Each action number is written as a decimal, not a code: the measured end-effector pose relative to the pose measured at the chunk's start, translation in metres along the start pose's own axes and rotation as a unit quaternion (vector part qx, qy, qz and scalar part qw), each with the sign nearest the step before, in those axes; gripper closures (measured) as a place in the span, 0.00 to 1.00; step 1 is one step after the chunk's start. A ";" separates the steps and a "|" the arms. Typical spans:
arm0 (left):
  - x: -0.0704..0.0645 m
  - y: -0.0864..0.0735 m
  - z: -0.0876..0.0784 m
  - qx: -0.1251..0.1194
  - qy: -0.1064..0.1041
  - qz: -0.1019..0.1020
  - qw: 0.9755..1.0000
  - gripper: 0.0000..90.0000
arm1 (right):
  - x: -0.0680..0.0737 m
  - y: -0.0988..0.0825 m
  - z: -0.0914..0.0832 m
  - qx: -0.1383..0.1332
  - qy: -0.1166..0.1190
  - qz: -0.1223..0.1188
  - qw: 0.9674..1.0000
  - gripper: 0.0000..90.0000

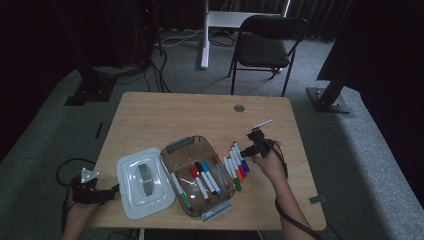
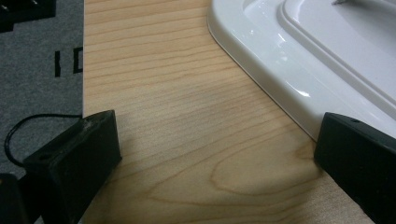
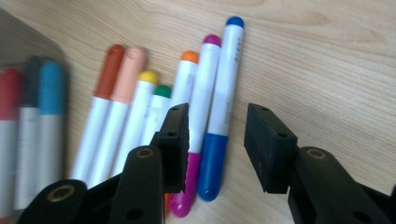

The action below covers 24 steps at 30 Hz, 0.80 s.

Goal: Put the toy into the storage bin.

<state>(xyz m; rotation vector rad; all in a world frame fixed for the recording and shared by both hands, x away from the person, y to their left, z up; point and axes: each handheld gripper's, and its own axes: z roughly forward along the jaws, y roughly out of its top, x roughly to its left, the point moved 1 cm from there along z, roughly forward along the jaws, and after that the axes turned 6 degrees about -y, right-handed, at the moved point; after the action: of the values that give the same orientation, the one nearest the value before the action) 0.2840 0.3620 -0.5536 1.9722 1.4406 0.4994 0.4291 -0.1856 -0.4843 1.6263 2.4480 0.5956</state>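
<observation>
A row of several markers (image 1: 235, 165) lies on the wooden table (image 1: 150, 120), right of a clear plastic container (image 1: 172, 167) that holds a green, a red, a black and a blue marker. My right gripper (image 1: 251, 148) hovers low over the right end of that row. Its jaws stand open, with the blue-capped marker (image 3: 223, 93) under the gap (image 3: 219, 147) and the magenta one (image 3: 205, 84) by the left jaw; neither pad presses on them. My left gripper (image 2: 215, 158) rests open at the table's left edge (image 1: 107, 194), beside the white lid (image 2: 299, 60).
The white lid (image 1: 142, 182) lies flat left of the container. A single white pen (image 1: 260, 124) lies behind my right gripper. A round cable hole (image 1: 239, 108) sits near the far edge. A folding chair (image 1: 265, 47) and dark stands are on the floor beyond.
</observation>
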 end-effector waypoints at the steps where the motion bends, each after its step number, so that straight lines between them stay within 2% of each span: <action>1: 0.000 0.000 0.000 0.000 0.000 0.000 1.000 0.01 | -0.001 0.000 0.004 0.003 0.000 0.002 1.000 0.66; 3: 0.000 0.000 0.000 0.000 0.000 0.000 1.000 0.01 | -0.002 0.001 0.010 0.007 -0.008 0.004 1.000 0.67; 16: 0.000 0.000 0.000 0.000 0.000 0.000 1.000 0.01 | -0.004 0.007 0.040 0.036 -0.015 -0.005 0.999 0.72; 18: 0.000 0.000 0.000 0.000 0.000 0.000 1.000 0.01 | -0.004 0.007 0.040 0.034 -0.014 -0.002 0.999 0.74; 24: 0.000 0.000 0.000 0.000 0.000 0.000 1.000 0.01 | -0.004 0.007 0.040 0.036 -0.041 -0.006 0.999 0.77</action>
<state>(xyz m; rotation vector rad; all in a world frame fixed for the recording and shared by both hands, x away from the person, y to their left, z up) 0.2840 0.3619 -0.5536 1.9723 1.4401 0.4995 0.4497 -0.1776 -0.5181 1.6255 2.4456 0.4361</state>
